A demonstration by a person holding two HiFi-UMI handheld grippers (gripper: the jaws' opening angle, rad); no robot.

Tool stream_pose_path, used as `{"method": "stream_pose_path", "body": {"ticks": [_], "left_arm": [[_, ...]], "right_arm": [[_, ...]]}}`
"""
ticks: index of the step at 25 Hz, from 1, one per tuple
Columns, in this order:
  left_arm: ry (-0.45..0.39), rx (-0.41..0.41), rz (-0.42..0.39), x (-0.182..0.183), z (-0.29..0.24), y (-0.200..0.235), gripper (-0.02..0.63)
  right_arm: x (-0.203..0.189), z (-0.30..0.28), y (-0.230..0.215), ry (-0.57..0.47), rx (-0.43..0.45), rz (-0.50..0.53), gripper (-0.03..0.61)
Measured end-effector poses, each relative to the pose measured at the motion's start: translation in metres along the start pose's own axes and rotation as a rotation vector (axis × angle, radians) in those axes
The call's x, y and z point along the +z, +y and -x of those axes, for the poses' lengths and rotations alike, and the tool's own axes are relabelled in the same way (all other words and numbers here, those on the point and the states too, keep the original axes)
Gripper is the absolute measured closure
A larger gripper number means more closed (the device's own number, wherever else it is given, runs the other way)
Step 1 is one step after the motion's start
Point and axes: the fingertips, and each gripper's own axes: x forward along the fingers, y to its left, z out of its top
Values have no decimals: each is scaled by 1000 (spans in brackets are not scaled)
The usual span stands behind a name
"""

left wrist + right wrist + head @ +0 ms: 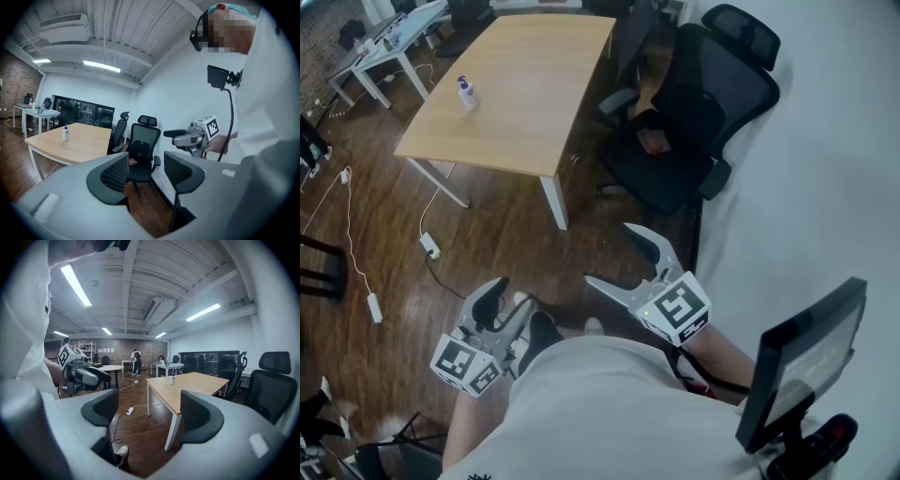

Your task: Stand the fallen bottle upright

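Note:
A small white bottle with a blue cap [467,93] stands upright on the wooden table [534,84], near its left edge. It also shows far off in the left gripper view as the bottle [65,133] and in the right gripper view as the bottle [172,378]. My left gripper [508,302] and right gripper [609,253] hang close to the person's body, well short of the table. Both are open, and nothing sits between the jaws of the left gripper [146,173] or the right gripper [150,411].
A black office chair [684,131] stands between me and the table's right side, against a white wall. A power strip with cables [429,246] lies on the wood floor at left. A monitor [806,361] sits at lower right. White desks [389,37] stand at the far left.

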Motion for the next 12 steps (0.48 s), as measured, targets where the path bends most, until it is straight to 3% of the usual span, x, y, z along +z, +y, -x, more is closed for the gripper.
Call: {"method": "stream_pose_path", "body": {"ticks": [12], "left_arm": [[2,15,0,8,-5,23,383]], "right_arm": [[8,-28,-9,11,19,5,169]]}}
